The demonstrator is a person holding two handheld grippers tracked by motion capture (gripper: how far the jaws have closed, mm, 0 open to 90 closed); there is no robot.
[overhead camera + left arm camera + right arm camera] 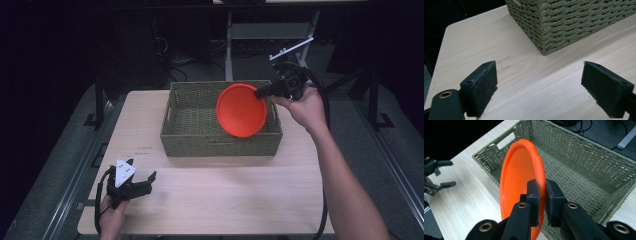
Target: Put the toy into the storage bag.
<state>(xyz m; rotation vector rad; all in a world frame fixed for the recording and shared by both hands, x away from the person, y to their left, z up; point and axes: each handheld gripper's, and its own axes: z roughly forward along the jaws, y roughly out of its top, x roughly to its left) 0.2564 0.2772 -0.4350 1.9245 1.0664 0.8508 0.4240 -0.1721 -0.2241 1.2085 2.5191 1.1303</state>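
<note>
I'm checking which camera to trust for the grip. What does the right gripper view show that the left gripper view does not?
Right gripper view alone: the right gripper shut on the rim of the orange plate, held on edge over the basket's inside, with the left gripper far off. Left gripper view alone: two wide-open pads above bare table, nothing between them, and the basket's outer corner close up. Both share the woven basket and the table.

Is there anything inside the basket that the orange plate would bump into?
Nothing visible. The right gripper pinches the orange plate by its rim, tilted over the woven basket, whose visible floor looks bare.
</note>
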